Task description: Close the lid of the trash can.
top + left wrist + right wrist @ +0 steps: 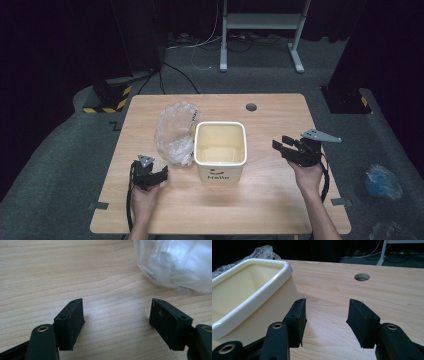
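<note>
— while both hands sit low on the wooden table [270, 200], what's in the middle?

— a cream bin [220, 150] with a white rim, standing upright at the table's centre, its inside looking bare. a crumpled clear plastic bag [174, 131] lies just beside it on the left, pressed up against its wall.

— and the left gripper [159, 176]?

— near the front-left of the table, short of the bag. in the left gripper view its jaws stand wide apart over bare wood, nothing between them, and the bag [175, 262] is ahead and to the right, not touched.

— the right gripper [283, 148]?

— to the right of the bin, apart from it, jaws pointing toward it. in the right gripper view the jaws gape with nothing held; the bin [249, 297] is at the left, close to one jaw. whether that jaw touches the wall i cannot tell.

— anything else on the table?

— a round cable hole [251, 107] near the far edge.
</note>
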